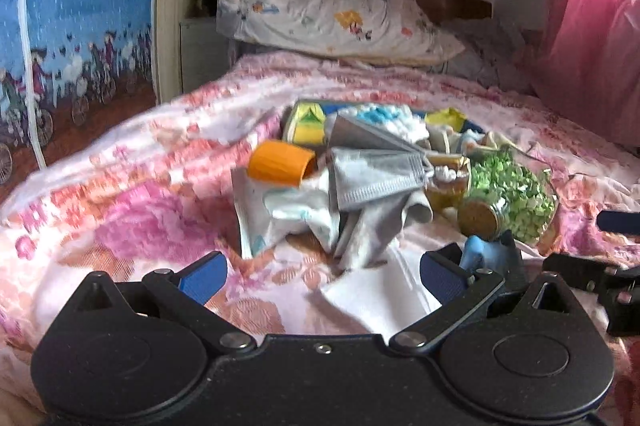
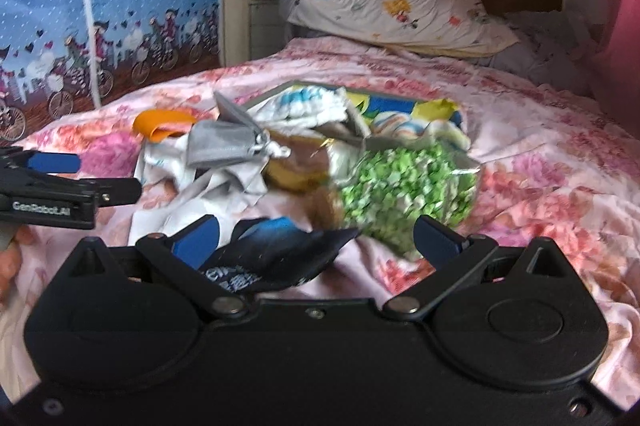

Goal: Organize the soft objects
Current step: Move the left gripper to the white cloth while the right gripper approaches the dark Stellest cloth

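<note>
"GenRobot.AI" is showing in pale letters on the black left gripper (image 2: pixel 76 182); white print on the dark blue cloth (image 2: pixel 276 254) is staying unreadable.

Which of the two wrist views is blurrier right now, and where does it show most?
Right wrist view: blurrier, motion smear across the jar of green bits and the dark blue cloth between the right tongs. Left wrist view: sharper on the grey cloth and orange cup, softer along the left bedspread; both bow at the edges.
</note>
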{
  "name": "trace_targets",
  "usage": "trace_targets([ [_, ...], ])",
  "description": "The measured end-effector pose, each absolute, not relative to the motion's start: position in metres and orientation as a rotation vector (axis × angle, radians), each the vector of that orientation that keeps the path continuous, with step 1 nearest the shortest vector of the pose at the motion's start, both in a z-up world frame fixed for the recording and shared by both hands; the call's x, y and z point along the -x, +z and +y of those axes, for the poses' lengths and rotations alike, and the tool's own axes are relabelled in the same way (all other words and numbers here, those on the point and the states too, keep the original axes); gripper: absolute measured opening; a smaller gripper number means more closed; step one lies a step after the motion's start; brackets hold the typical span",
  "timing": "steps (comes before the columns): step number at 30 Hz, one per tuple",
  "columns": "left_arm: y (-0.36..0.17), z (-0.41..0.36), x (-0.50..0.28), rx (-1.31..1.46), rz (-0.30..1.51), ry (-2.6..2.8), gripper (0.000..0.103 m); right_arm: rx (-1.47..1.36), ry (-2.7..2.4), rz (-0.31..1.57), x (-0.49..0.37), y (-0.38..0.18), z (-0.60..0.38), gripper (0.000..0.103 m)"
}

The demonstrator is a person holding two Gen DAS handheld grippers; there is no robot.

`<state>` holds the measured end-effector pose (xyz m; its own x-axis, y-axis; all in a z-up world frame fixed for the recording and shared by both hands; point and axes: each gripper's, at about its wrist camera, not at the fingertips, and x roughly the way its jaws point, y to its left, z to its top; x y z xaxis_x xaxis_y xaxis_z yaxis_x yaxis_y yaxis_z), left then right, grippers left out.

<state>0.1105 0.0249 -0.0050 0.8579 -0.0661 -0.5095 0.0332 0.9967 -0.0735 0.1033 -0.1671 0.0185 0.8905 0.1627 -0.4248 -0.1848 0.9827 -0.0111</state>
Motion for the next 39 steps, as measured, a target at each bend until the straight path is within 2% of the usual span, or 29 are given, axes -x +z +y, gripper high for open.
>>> trace_targets([
  [6, -0.009, 0.028, -0.118, 0.110, 0.593, -0.064, 0.102, 0.049, 0.211, 0.493, -0.105, 0.002, -0.165, 0.102],
  [19, -0.018, 0.012, -0.124, -0.008, 0.668, -0.115, 0.102, 0.110, 0.251, 0.531, -0.110, -0.014, -0.148, 0.102],
  [28, -0.022, 0.021, -0.130, 0.122, 0.721, -0.155, 0.102, 0.202, 0.302, 0.512, -0.107, -0.019, -0.128, 0.102],
  [39, -0.023, 0.019, -0.131, 0.115, 0.724, -0.149, 0.100, 0.186, 0.322, 0.523, -0.110, -0.018, -0.131, 0.102],
])
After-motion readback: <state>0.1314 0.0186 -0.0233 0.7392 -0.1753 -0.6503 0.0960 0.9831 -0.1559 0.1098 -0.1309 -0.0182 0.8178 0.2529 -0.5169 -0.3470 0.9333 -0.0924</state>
